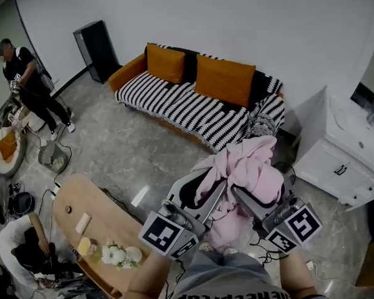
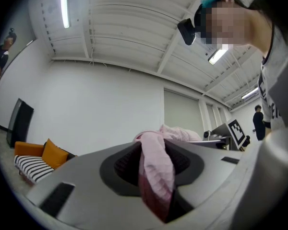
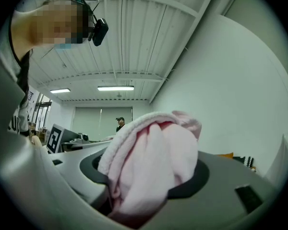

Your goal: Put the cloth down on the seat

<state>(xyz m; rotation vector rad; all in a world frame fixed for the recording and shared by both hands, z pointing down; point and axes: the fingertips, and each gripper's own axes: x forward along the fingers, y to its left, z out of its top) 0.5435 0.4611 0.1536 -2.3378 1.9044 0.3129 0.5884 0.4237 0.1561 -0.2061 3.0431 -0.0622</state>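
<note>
Pink cloth (image 1: 249,167) is hanging bunched in the air between both grippers, close in front of the person, over the grey marbled floor (image 1: 124,148). It is not touching the sofa (image 1: 128,72), which is standing further off against the white wall.

Left gripper (image 1: 209,189): the jaws are standing only a little apart, pinching a narrow fold of the cloth. In the left gripper view that fold is running down the middle of the jaw gap, its lower end in shadow.

Right gripper (image 1: 246,198): the jaws are standing wide, clamping a thick wad of the cloth. In the right gripper view the wad is filling the gap and bulging above it.

The sofa seat is carrying a black-and-white striped throw (image 1: 174,104), with two orange cushions (image 1: 165,62) leaning on the backrest.

A white cabinet (image 1: 336,161) is standing at right. A wooden worktop (image 1: 106,210) at lower left is bearing white flowers (image 1: 115,254). A person in black (image 1: 25,80) is bending over at far left, well apart from the sofa.
</note>
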